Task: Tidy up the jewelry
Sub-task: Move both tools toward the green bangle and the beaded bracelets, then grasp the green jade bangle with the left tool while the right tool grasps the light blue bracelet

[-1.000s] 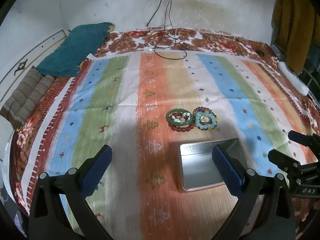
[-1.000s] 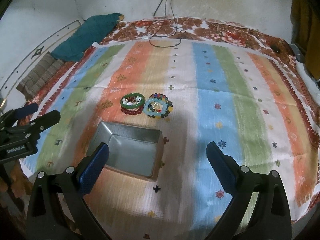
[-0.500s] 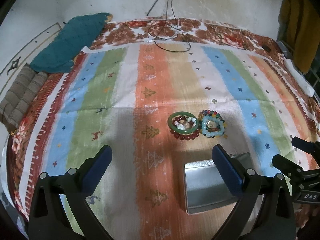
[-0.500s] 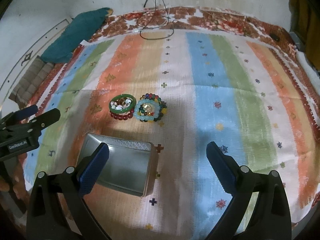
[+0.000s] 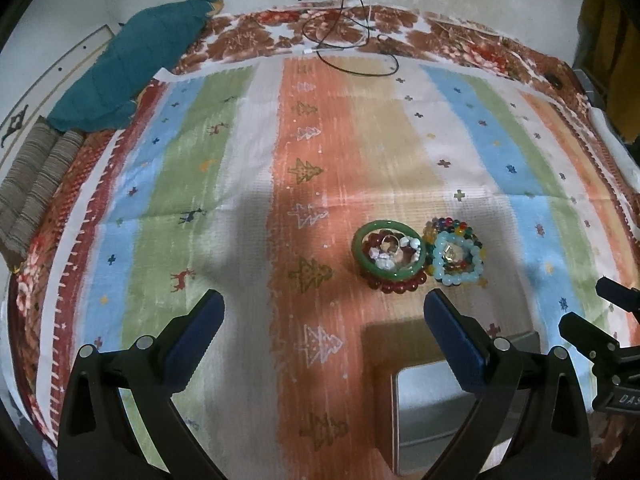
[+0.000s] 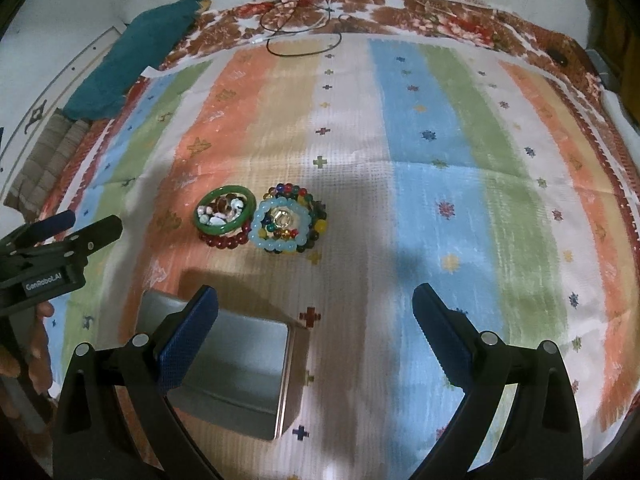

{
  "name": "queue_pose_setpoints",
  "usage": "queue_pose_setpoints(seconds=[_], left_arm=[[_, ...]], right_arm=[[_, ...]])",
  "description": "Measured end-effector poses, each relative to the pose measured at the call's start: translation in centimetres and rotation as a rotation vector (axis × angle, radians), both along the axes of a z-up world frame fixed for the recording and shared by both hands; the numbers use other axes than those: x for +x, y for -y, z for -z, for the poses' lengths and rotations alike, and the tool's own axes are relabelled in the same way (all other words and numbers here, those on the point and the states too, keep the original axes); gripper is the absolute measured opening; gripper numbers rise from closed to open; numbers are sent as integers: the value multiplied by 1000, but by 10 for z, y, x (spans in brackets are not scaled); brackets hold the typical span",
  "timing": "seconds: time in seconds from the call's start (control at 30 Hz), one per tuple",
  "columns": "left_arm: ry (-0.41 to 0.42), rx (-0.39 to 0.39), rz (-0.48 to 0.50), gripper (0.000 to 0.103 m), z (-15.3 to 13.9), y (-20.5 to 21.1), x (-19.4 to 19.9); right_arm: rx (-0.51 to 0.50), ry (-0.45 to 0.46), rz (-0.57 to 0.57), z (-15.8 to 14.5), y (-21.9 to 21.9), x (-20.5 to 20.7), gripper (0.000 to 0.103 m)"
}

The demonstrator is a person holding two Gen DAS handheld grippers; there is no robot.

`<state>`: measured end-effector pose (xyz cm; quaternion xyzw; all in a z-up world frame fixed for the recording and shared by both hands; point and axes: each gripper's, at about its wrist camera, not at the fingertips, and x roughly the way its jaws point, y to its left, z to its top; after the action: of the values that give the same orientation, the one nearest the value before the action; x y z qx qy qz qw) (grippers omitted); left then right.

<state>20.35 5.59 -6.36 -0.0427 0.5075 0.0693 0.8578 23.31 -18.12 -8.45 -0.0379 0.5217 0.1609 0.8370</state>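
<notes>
- While both tongs hover above the striped cloth (image 6: 460, 152), nothing is gripped: the left gripper (image 5: 324, 320) stands spread wide and empty, and so does the right gripper (image 6: 316, 316).
- Jewelry lies in two touching heaps on the cloth: a green bangle (image 6: 225, 215) over red beads, with small stones inside it, and a pale blue bead bracelet (image 6: 280, 227) over multicoloured beads.
- An open metal tin (image 6: 236, 372), empty as far as visible, sits near the heaps, on the side toward the cameras.
- Governing relation: the heaps lie ahead of both tongs, right of centre for the left gripper, left of centre for the right gripper.
- Judgement: neither arm is plainly nearer. Being rings, the pieces show no long axis.
</notes>
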Motion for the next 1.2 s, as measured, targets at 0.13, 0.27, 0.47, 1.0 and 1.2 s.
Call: queue_pose_setpoints(seconds=[0.13,0.27,0.47,1.0,1.2], left_arm=[[-18,-41,11,97,6,-1,13],[-24,-36,15,97,9,-3,24],[-53,-35,28,94,19,-3,41],[-130,-108,44,81,58,-11,78],[-163,-97,58,68,69,-8,89]], right_arm=[[-16,-14,-7,7,-5,13,98],[-30,-28,-17,14,-10,24,98],[-65,-37,-28,24,-20,38,98],[-127,-78,-34,52,-36,70,87],[-122,-121,-49,65,-41,80,72]])
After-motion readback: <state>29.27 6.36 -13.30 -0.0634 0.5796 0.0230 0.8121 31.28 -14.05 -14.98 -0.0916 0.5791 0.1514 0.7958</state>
